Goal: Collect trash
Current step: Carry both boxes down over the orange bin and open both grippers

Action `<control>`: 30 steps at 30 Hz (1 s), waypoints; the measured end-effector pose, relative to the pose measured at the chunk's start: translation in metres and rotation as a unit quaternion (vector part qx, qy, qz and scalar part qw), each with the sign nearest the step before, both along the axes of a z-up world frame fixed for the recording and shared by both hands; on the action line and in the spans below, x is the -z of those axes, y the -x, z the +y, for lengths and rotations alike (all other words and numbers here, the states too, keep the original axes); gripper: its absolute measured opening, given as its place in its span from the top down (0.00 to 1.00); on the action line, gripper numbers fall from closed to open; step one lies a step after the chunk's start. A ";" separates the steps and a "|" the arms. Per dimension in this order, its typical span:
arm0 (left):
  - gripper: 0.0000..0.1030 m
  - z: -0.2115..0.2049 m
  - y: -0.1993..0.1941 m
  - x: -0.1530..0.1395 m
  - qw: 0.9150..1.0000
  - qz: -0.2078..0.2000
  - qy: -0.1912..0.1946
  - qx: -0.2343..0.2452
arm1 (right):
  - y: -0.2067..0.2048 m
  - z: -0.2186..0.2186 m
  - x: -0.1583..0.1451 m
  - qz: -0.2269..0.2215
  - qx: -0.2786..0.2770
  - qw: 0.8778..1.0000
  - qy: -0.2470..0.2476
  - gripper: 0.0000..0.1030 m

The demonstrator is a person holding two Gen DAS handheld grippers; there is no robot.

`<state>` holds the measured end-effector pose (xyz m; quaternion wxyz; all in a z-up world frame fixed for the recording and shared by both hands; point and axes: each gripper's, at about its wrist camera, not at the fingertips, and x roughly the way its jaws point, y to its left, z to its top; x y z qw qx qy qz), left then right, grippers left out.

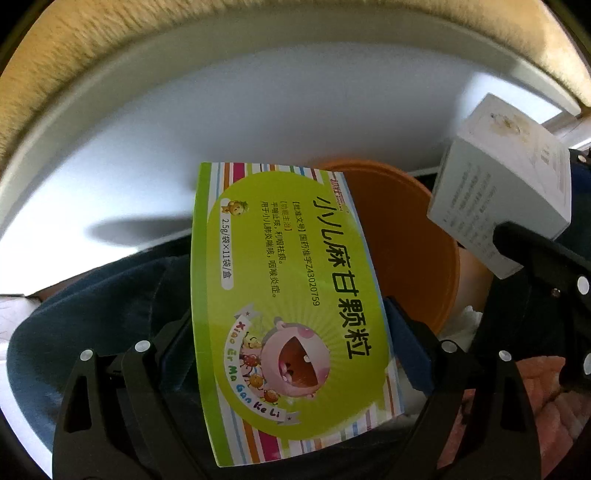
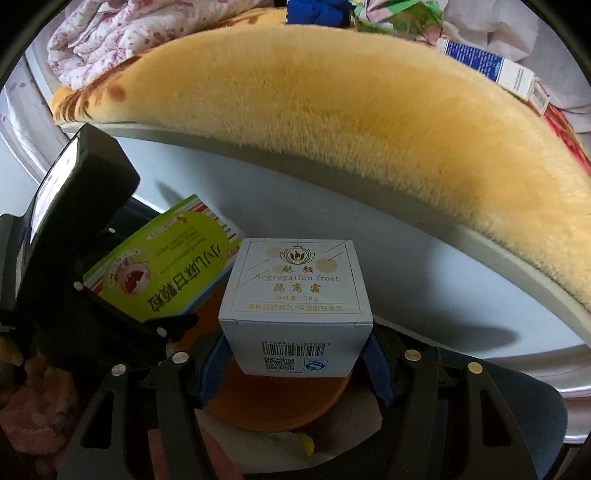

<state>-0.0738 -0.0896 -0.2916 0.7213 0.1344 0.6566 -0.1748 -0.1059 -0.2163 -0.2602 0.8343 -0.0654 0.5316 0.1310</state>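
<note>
Fingers [image 1: 402,332] clamp green box [image 1: 280,295]; long axis runs forward.

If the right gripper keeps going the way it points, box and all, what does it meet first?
Most likely the orange bin directly below the white box that the right gripper clamps; depth is hard to judge.

A bed [image 2: 369,206] with a white side panel carries the things. A plush yellow blanket [image 2: 332,122] covers its top and overhangs the edge. On the blanket lie a bunched floral quilt [image 2: 110,40], crumpled blue and green cloth [image 2: 354,14], and a blue-and-white carton [image 2: 491,66] near the far right.
</note>
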 end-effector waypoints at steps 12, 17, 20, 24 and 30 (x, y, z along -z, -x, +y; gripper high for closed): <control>0.13 -0.005 -0.005 0.018 0.999 0.033 0.004 -0.017 | -0.012 -0.007 0.003 0.012 0.018 1.000 -0.017 0.27; 0.13 0.000 -0.007 0.013 0.999 0.035 -0.003 -0.014 | -0.013 -0.011 -0.004 0.007 0.022 1.000 -0.017 0.25; 0.13 0.002 -0.010 0.009 0.999 0.035 -0.005 -0.009 | -0.014 -0.013 -0.004 0.004 0.024 1.000 -0.017 0.25; 0.13 0.003 -0.009 0.007 0.999 0.031 -0.004 -0.008 | -0.012 -0.012 -0.007 -0.002 0.028 0.999 -0.019 0.25; 0.13 0.003 -0.008 -0.005 1.000 0.014 -0.003 -0.008 | -0.011 -0.018 -0.018 -0.015 0.033 0.999 -0.022 0.25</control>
